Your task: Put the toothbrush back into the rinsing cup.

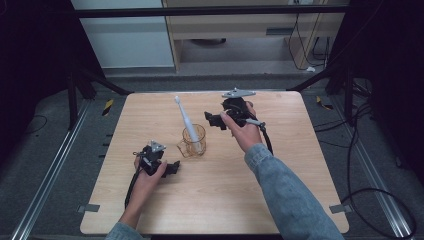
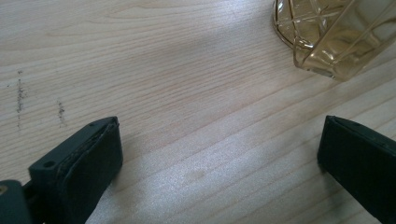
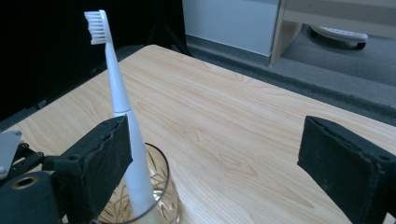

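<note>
An amber glass cup (image 1: 194, 141) stands near the middle of the wooden table (image 1: 280, 175), and a white electric toothbrush (image 1: 184, 118) leans in it, brush head up and toward the back. My right gripper (image 1: 214, 120) hovers just right of the cup, open and holding nothing. In the right gripper view the toothbrush (image 3: 116, 98) rises from the cup (image 3: 161, 196) behind the left jaw. My left gripper (image 1: 174, 167) rests low on the table, front left of the cup, open and holding nothing. The left gripper view shows the cup's base (image 2: 334, 35) at the top right.
The table's far edge meets grey carpet (image 1: 240, 80) with a white cabinet and wooden furniture (image 1: 240, 30) behind. Dark frame legs (image 1: 345, 85) and cables (image 1: 380, 200) flank the table. Metal rails (image 1: 50, 175) run along the left side.
</note>
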{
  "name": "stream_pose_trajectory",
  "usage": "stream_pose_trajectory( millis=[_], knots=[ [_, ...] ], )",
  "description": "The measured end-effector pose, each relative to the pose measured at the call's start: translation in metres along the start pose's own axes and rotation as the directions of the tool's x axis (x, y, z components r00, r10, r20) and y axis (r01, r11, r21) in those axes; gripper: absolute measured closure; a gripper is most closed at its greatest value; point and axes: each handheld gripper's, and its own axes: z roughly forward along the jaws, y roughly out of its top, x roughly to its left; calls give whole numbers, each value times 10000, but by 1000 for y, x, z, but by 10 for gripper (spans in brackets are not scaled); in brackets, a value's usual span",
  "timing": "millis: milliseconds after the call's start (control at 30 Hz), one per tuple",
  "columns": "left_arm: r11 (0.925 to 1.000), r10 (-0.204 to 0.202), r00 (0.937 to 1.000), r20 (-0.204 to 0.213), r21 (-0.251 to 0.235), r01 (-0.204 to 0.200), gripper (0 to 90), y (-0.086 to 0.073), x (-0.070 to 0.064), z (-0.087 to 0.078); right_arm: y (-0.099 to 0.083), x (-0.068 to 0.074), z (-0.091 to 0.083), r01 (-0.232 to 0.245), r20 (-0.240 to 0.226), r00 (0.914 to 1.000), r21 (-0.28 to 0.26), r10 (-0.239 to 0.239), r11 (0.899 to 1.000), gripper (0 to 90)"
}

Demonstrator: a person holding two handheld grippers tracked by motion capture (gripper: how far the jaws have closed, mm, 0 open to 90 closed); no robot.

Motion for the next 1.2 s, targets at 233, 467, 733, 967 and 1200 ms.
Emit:
stream_pose_trajectory(
  millis=[233, 467, 733, 967, 1200],
  knots=[
    [10000, 2, 10000, 0, 2, -2, 0, 0, 0, 0, -3, -9, -12, 9, 179, 9998, 63, -10, 10000, 92],
    [10000, -3, 10000, 1, -4, 3, 0, 0, 0, 0, -10, -19, -23, 181, 380, 9991, 211, -189, 9996, 93],
    [10000, 10, 10000, -1, 11, -10, 0, 0, 0, 0, -21, -31, -40, 363, 659, 9971, 360, -386, 9987, 92],
    [10000, 14, 10000, -3, 12, -14, 0, 0, 0, 0, -36, -42, -50, 308, 841, 9958, 535, -352, 9981, 92],
    [10000, 11, 10000, -3, 9, -11, 0, 0, 0, 0, -50, -56, -62, 133, 1104, 9937, 693, -209, 9975, 91]
  ],
)
